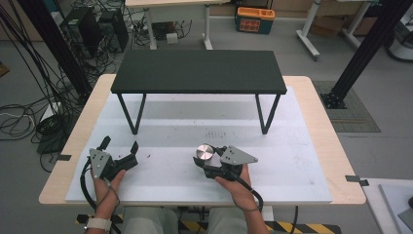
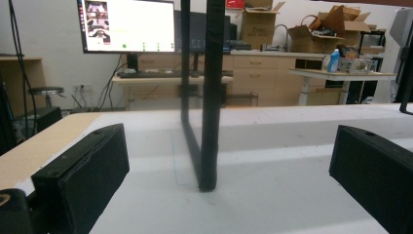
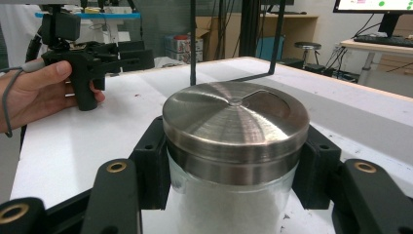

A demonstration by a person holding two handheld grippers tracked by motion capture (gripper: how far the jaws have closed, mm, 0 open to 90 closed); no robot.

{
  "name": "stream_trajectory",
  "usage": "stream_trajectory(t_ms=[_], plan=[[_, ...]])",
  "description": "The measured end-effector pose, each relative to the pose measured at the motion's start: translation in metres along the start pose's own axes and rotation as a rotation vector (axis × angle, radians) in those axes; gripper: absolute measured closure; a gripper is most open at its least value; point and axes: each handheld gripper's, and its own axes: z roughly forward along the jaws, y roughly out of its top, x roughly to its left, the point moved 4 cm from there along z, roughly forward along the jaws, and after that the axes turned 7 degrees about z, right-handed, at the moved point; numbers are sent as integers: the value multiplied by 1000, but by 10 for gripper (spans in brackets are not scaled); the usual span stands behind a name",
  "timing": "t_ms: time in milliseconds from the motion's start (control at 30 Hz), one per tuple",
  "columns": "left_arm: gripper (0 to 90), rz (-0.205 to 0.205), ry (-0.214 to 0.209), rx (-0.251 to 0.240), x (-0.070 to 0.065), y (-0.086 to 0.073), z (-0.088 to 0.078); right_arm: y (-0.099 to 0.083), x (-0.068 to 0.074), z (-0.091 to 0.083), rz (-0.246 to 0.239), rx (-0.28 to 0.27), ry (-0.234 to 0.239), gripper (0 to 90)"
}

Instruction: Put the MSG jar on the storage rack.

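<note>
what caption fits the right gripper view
Right gripper shut on a glass jar with a steel lid.

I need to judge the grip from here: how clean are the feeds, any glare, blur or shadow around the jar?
Right gripper view: the steel lid is sharp with a soft sheen, no blown-out glare; the near parts of the right hand-held gripper are slightly soft. Left gripper view: the monitor is overexposed and the near jaws are blurred. High view: even light, soft shadow under the black shelf, the jar small.
</note>
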Motion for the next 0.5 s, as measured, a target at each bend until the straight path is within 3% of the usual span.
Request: stream_trajectory(t_ms=[267,500], plan=[[12,-1,-1,-1,0,0,0,6,3,1,-17,20,-13,423],[12,-4,-1,-3,0,0,0,19,2,0,-30,34,7,424]])
